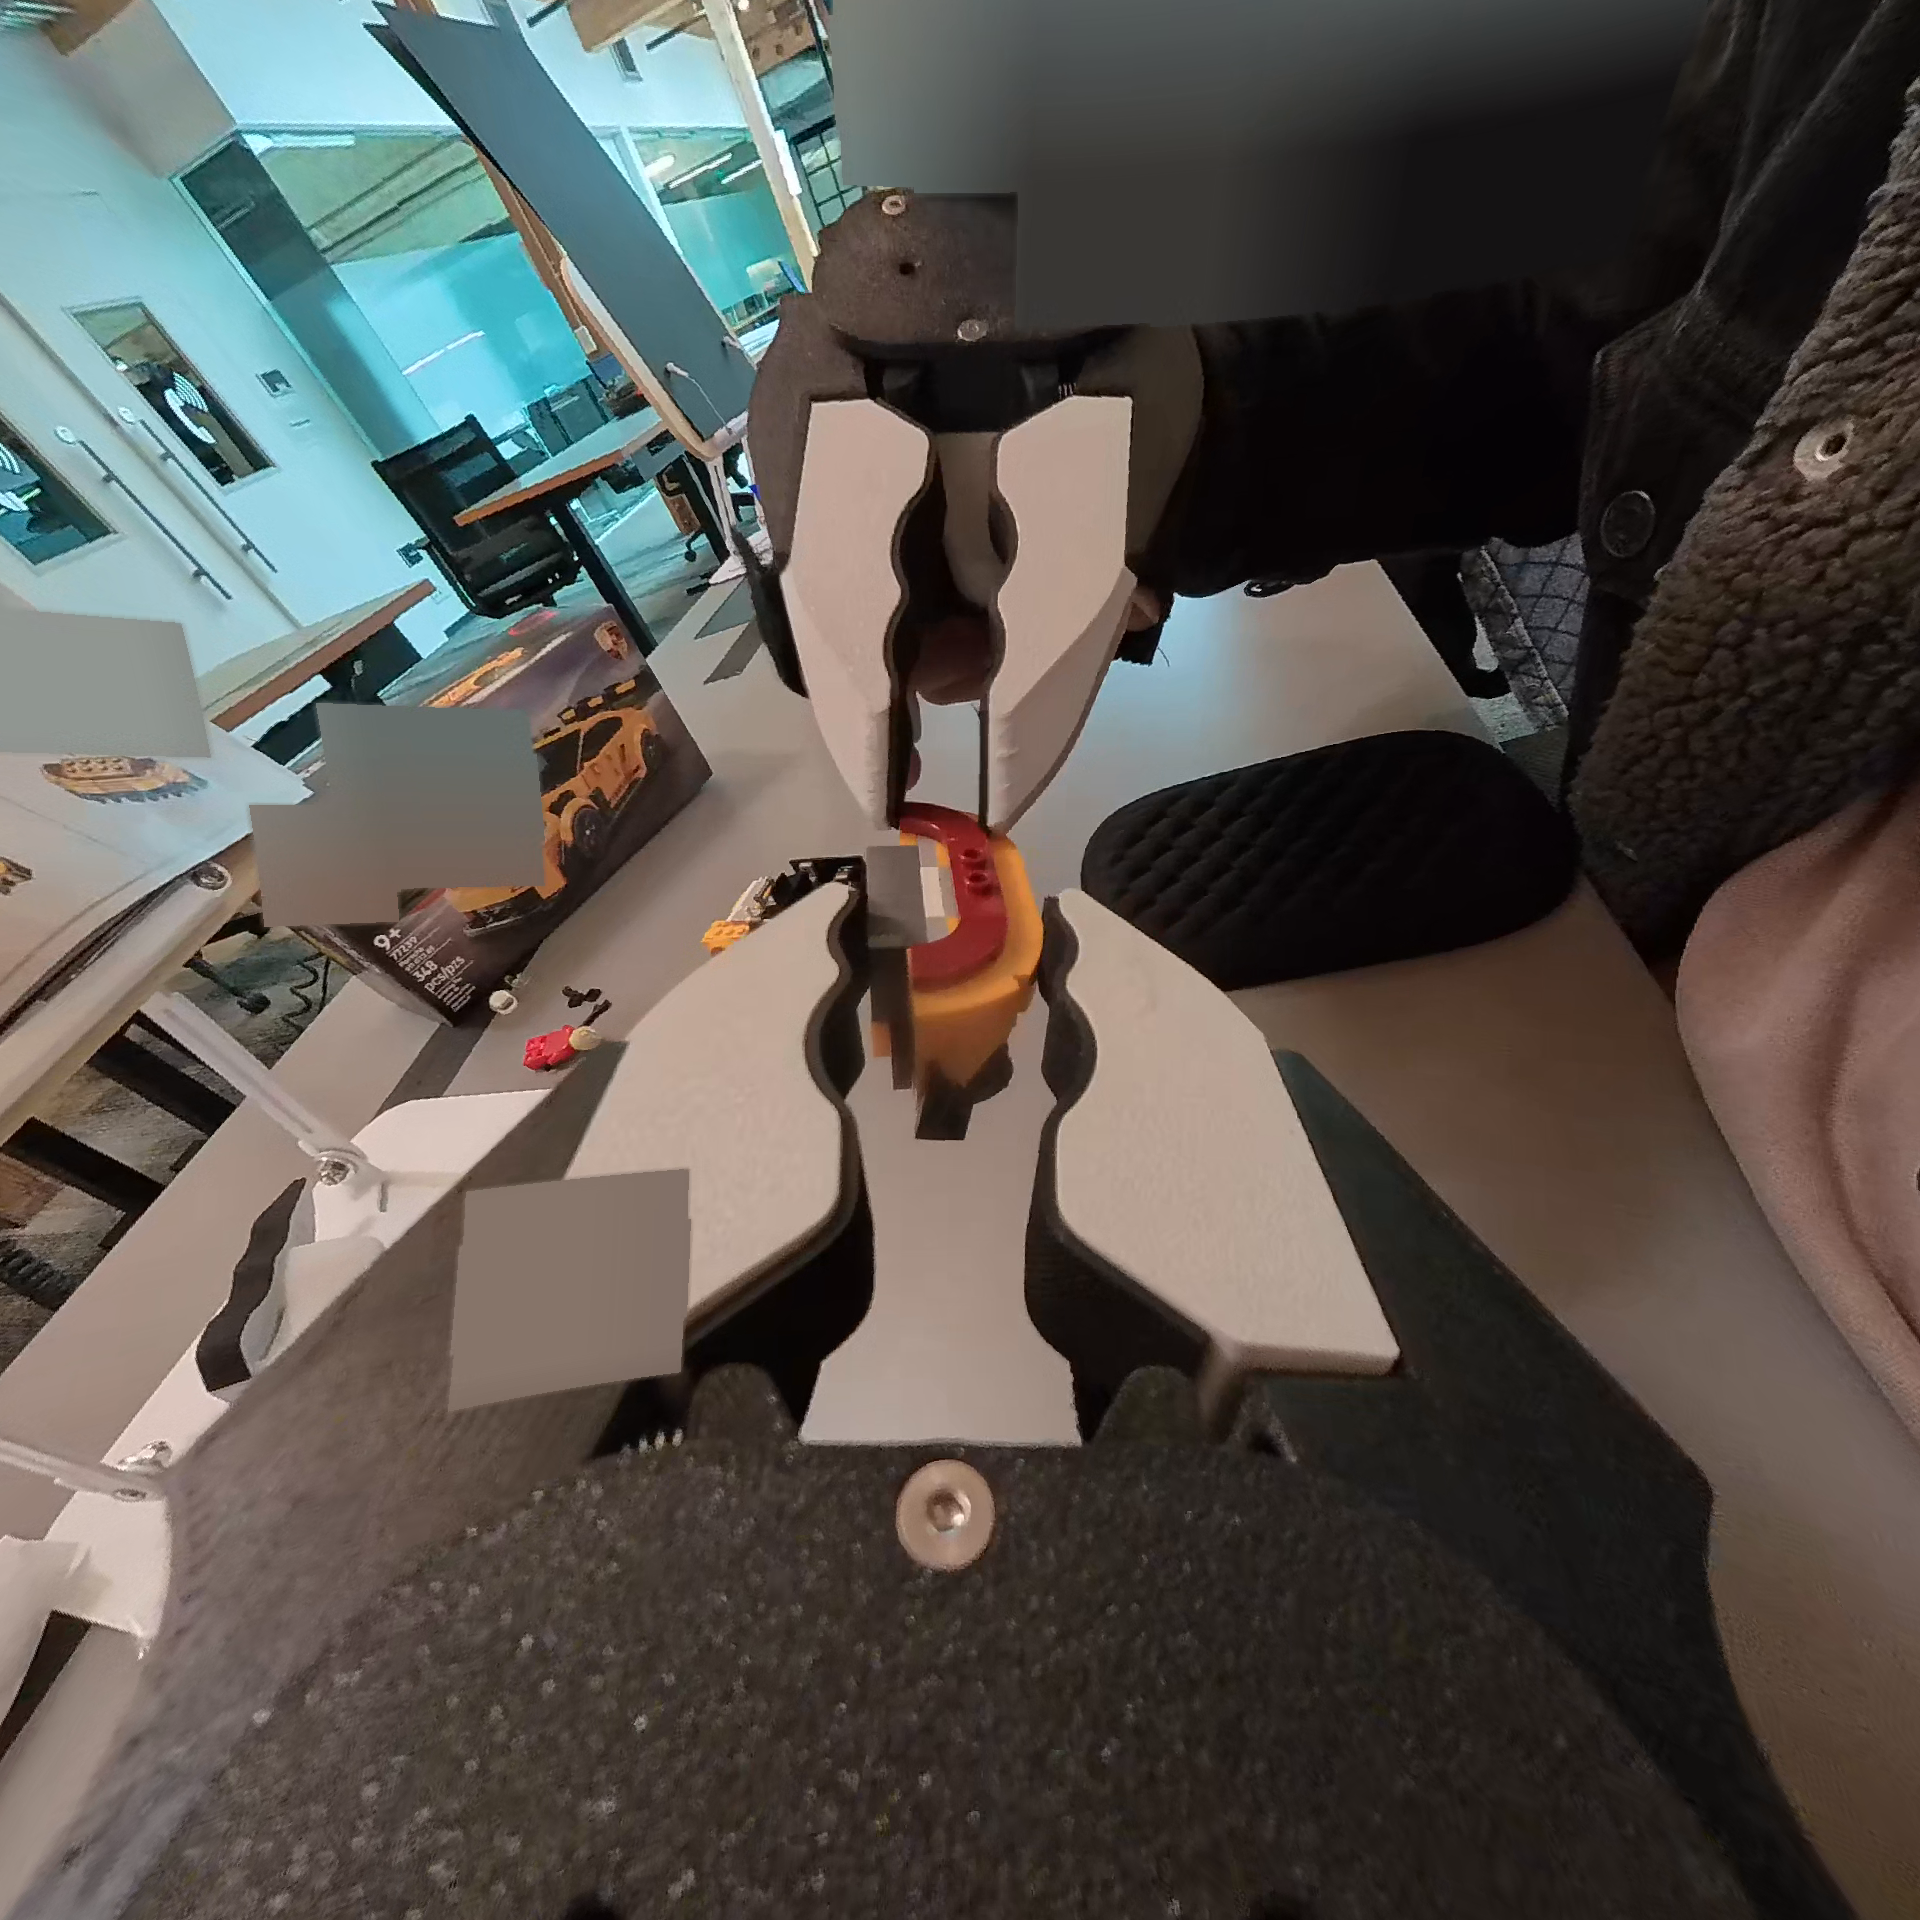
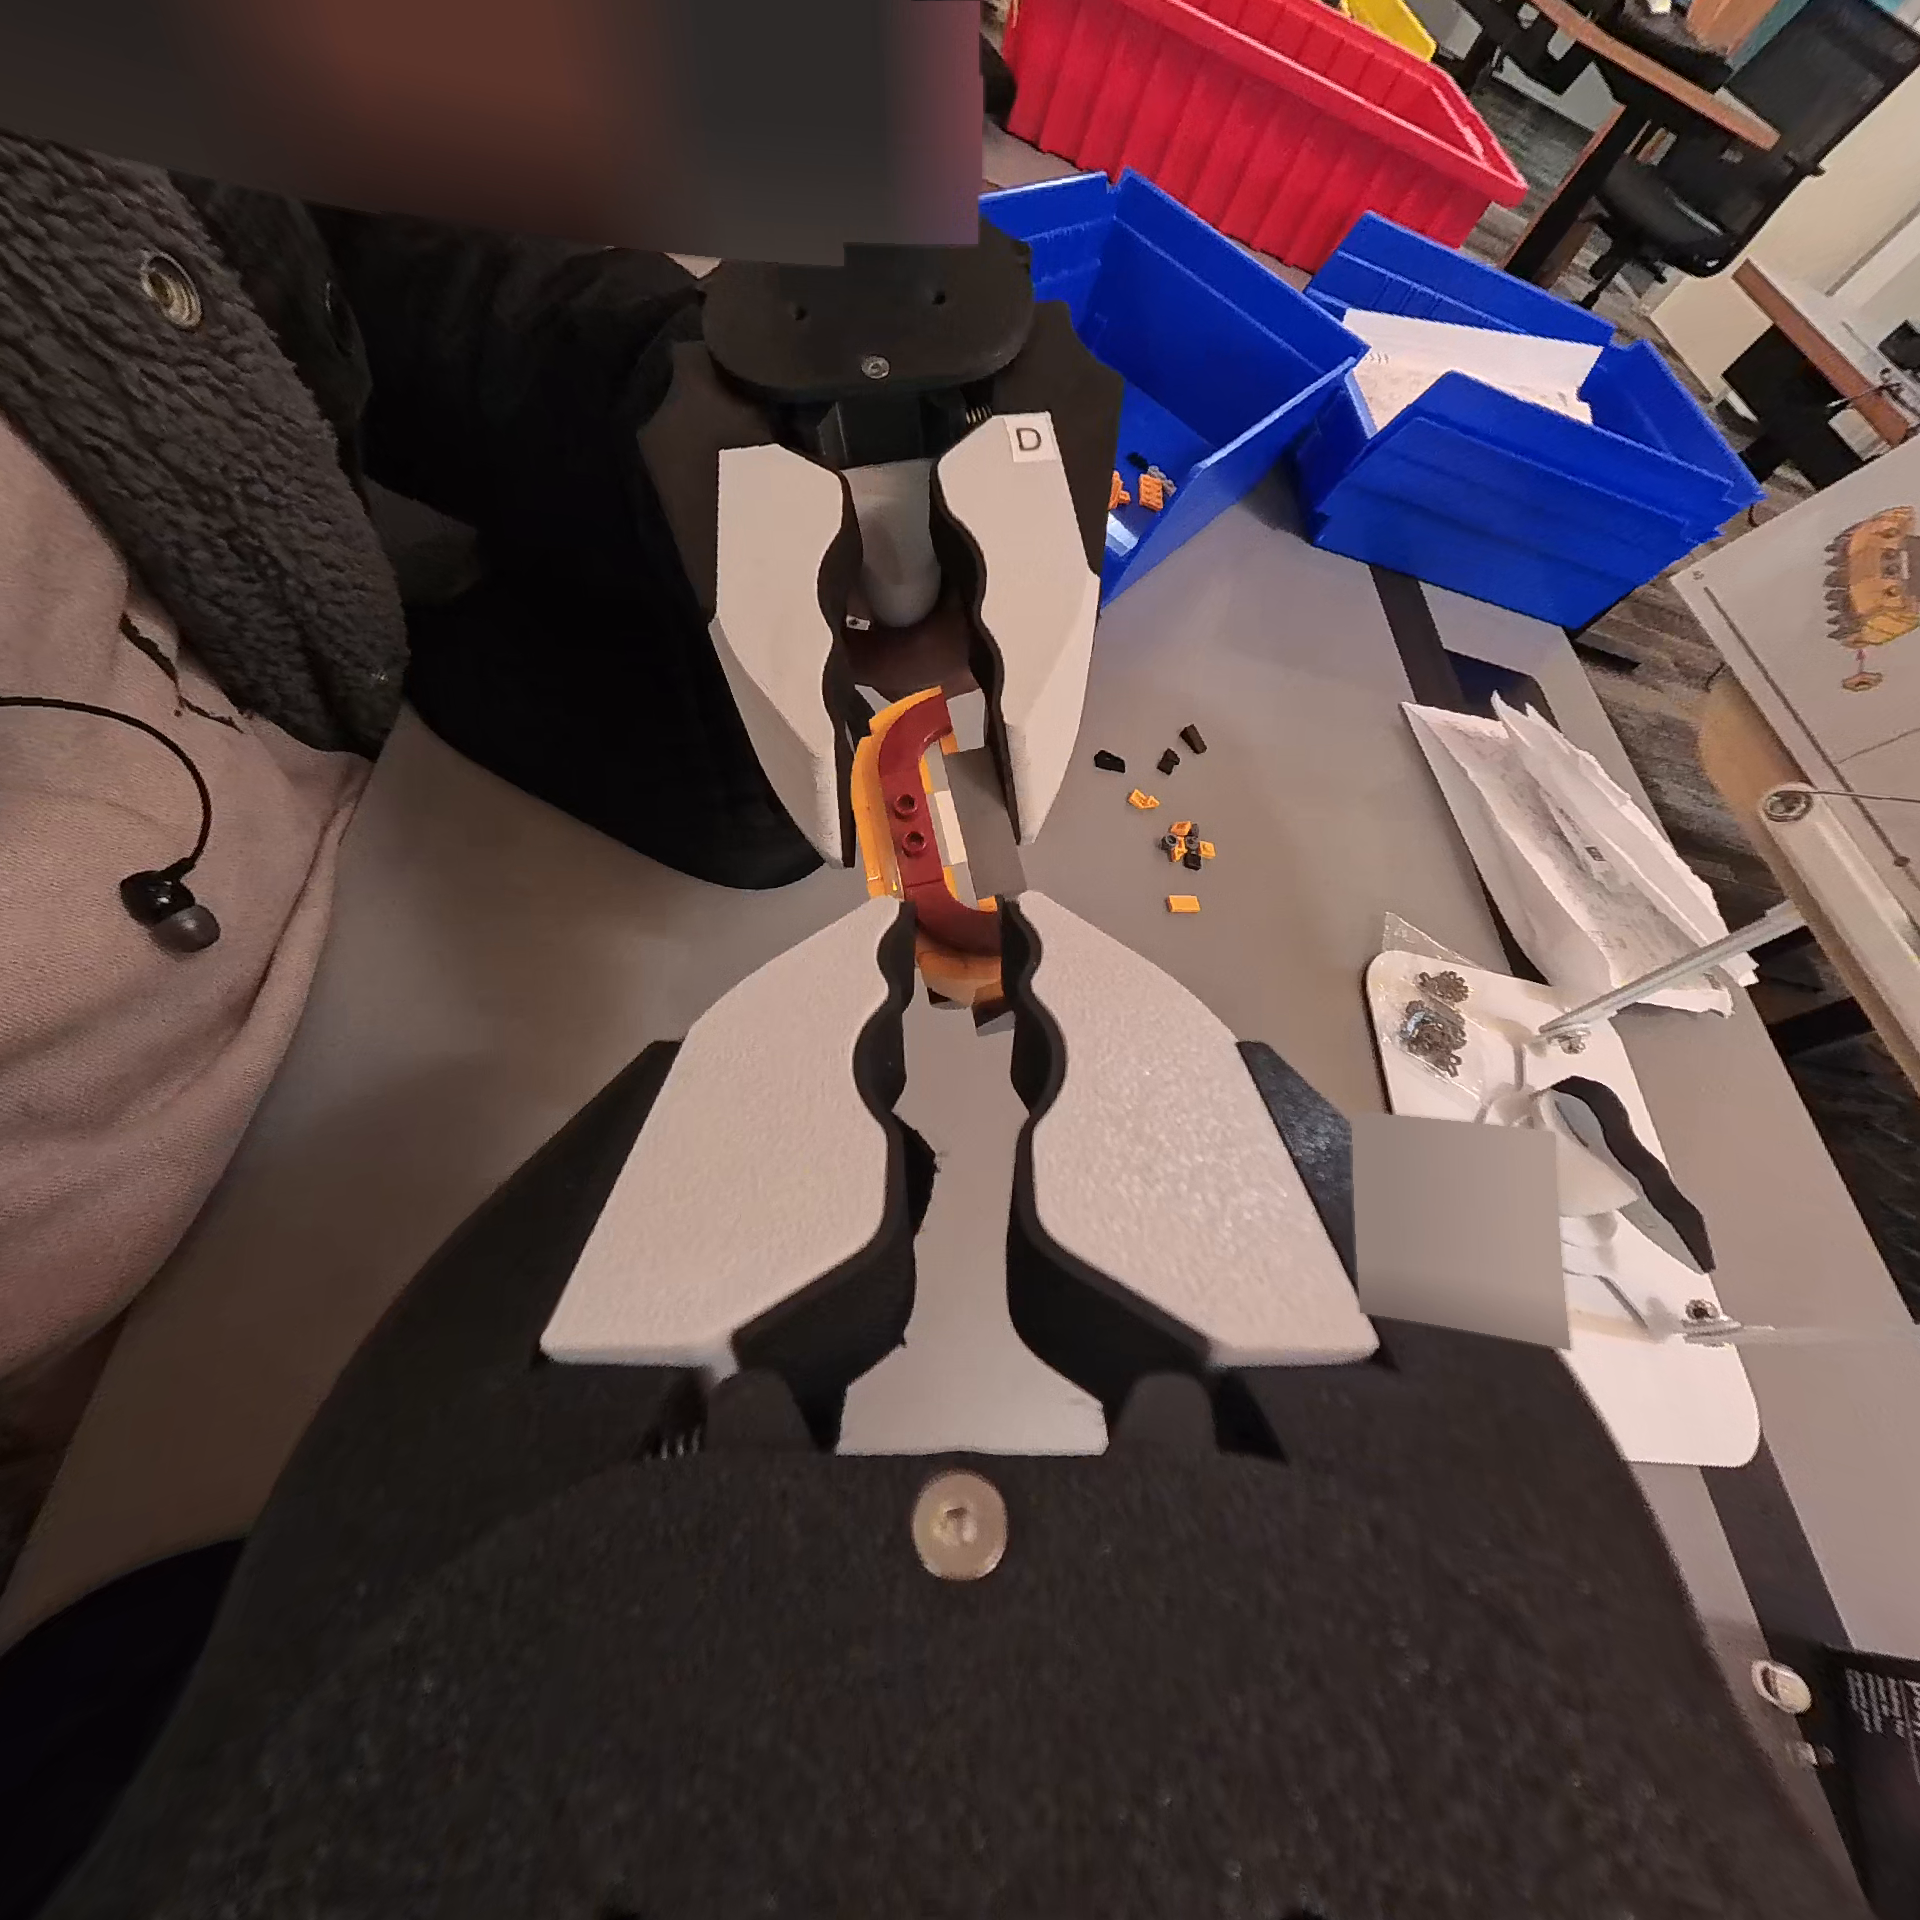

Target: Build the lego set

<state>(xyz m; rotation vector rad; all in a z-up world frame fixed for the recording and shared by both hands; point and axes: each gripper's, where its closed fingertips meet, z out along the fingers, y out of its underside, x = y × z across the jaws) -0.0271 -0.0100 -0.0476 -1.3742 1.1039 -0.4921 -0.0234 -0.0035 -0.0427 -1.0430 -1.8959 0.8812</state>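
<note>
A small lego assembly, an orange body [image 1: 966, 1013] with a dark red arch [image 1: 982, 914] on top, is held in the air between the two grippers, which face each other. My left gripper [image 1: 954, 914] is shut on the orange body's sides. My right gripper [image 1: 940, 821] reaches in from the far side. In the right wrist view, my right gripper [image 2: 951, 914] is shut on the end of the dark red arch [image 2: 914, 821], and the left gripper [image 2: 930, 842] clamps the orange body [image 2: 868, 790] from the opposite side.
The grey table [image 2: 1247, 675] holds loose small orange and black pieces [image 2: 1184, 842], plastic bags [image 2: 1558, 831], two blue bins [image 2: 1507, 457] and a red bin [image 2: 1247, 104]. The lego box [image 1: 582, 810], more loose pieces [image 1: 561, 1044] and a black chair [image 1: 1330, 852] are nearby. Both grippers' tips are close together, under 4 cm apart.
</note>
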